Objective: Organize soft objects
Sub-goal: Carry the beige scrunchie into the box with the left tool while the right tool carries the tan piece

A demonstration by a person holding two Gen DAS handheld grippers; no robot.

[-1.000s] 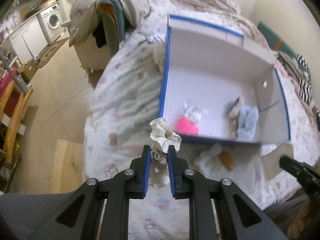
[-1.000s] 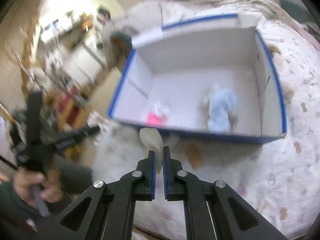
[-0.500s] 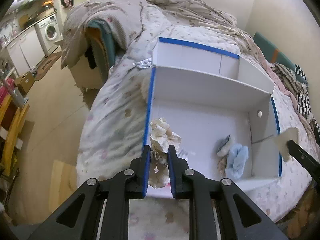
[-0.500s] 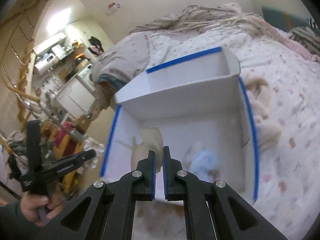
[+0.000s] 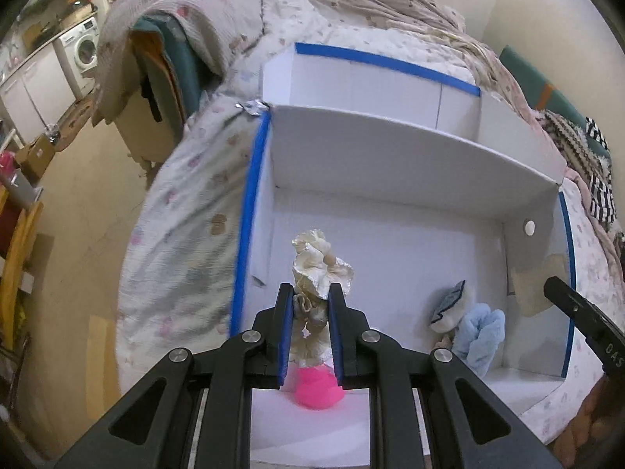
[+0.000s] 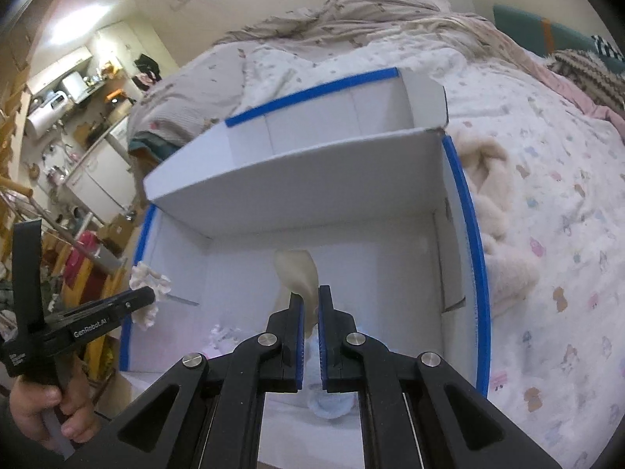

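Holding over the white box lying mid-frame on the patterned bed: left gripper jaws clamped on a cream scrunchie, right gripper jaws pinching a beige cloth; kitchen with washing machine showing upper left.

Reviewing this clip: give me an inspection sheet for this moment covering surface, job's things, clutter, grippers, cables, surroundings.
Surface: bed with patterned quilt.
Job's things: white box with blue edges, open on the bed; inside it a pink item, a light blue fluffy item and a small grey-white one.
Clutter: beige fleece beside the box.
Grippers: left gripper shut on a cream frilly item; right gripper shut on a beige cloth piece; both over the box.
Cables: nothing seen.
Surroundings: washing machine, kitchen counters.
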